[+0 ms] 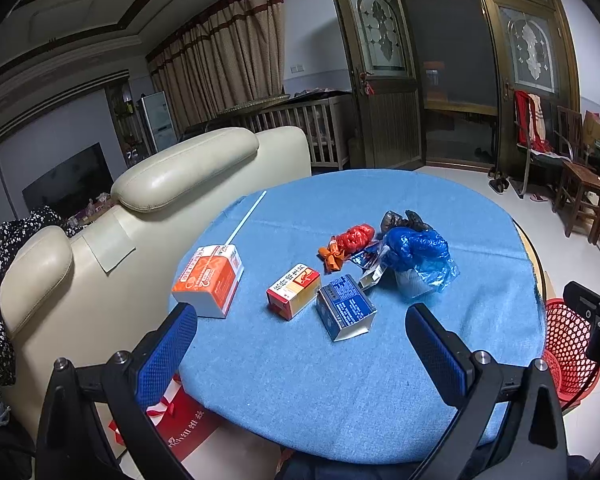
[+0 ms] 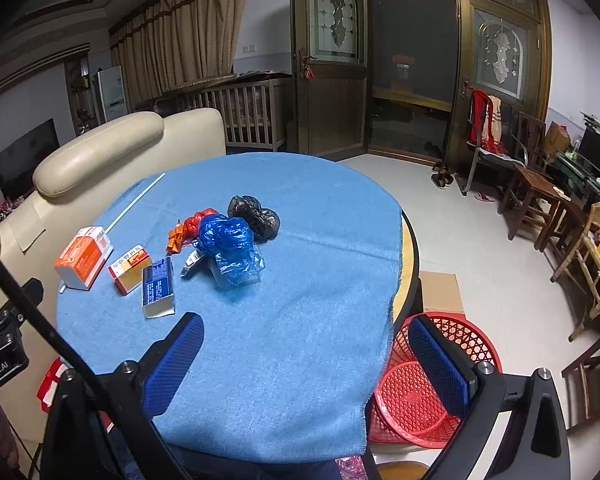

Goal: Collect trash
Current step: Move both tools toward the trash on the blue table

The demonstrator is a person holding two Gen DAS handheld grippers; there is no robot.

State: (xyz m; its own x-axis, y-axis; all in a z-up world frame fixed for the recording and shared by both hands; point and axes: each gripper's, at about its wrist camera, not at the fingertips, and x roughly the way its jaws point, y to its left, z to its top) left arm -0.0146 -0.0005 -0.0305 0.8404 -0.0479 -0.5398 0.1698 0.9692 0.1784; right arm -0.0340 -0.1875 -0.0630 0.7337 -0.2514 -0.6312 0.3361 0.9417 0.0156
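Note:
Trash lies on a round table under a blue cloth (image 1: pixel 340 380) (image 2: pixel 300 320): an orange-and-white carton (image 1: pixel 208 280) (image 2: pixel 82 258), a small red-and-yellow box (image 1: pixel 294 290) (image 2: pixel 130 268), a blue box (image 1: pixel 344 306) (image 2: pixel 158 286), a crumpled blue bag (image 1: pixel 418 256) (image 2: pixel 230 248), a red bag (image 1: pixel 346 246) (image 2: pixel 190 226) and a black bag (image 1: pixel 404 220) (image 2: pixel 254 216). My left gripper (image 1: pixel 302 330) hovers open over the near table edge, short of the boxes. My right gripper (image 2: pixel 306 340) is open too, above the table's right edge, with a red mesh basket (image 2: pixel 416 396) (image 1: pixel 568 344) on the floor below.
A white straw (image 1: pixel 246 216) (image 2: pixel 136 202) lies at the table's far left. A cream sofa (image 1: pixel 180 184) (image 2: pixel 100 152) stands against the left side. A red gift bag (image 1: pixel 180 420) sits on the floor near the table. Wooden chairs (image 2: pixel 540 196) line the right wall.

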